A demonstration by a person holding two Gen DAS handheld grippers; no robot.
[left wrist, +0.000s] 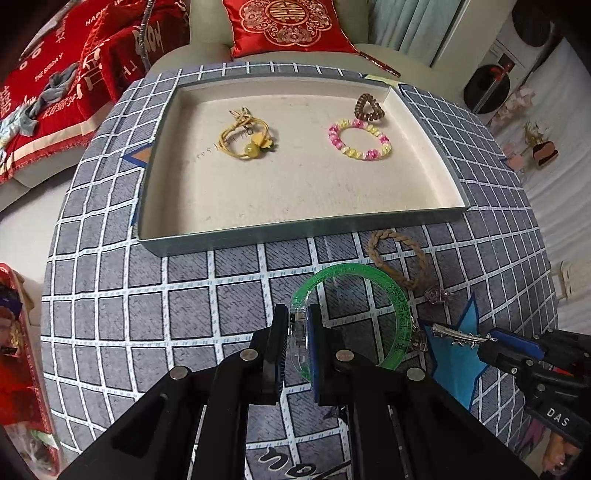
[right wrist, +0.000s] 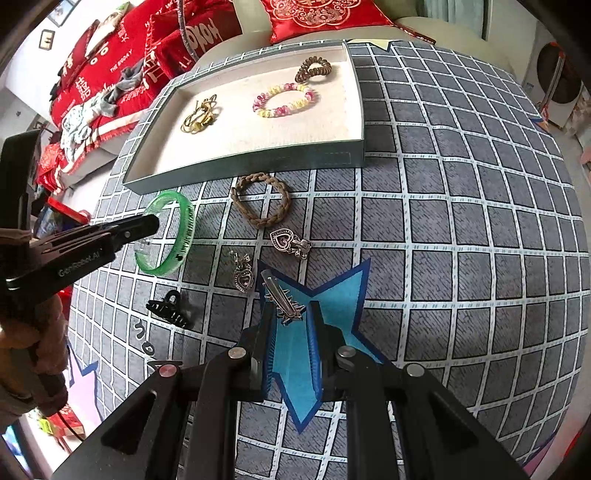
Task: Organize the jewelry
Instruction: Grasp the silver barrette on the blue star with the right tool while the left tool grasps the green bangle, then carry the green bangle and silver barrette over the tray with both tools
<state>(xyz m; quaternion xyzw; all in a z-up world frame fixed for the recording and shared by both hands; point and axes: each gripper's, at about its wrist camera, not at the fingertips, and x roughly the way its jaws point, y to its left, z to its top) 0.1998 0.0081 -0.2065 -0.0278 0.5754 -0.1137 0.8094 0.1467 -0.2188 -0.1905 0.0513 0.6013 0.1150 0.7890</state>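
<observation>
My left gripper (left wrist: 297, 328) is shut on a green translucent bangle (left wrist: 400, 317), gripping its clear section just in front of the tray (left wrist: 295, 230); it also shows in the right wrist view (right wrist: 184, 236). My right gripper (right wrist: 291, 317) has its jaws around the end of a silver hair clip (right wrist: 282, 295) on the blue star patch; I cannot tell if they press it. The tray holds a yellow hair tie (left wrist: 245, 138), a pink-yellow bead bracelet (left wrist: 360, 138) and a brown spiral tie (left wrist: 369, 107).
On the grey checked cloth (right wrist: 461, 240) lie a braided brown bracelet (right wrist: 260, 201), two silver heart charms (right wrist: 290, 242) (right wrist: 243, 275) and a black claw clip (right wrist: 168, 308). Red cushions (left wrist: 288, 22) lie behind the tray.
</observation>
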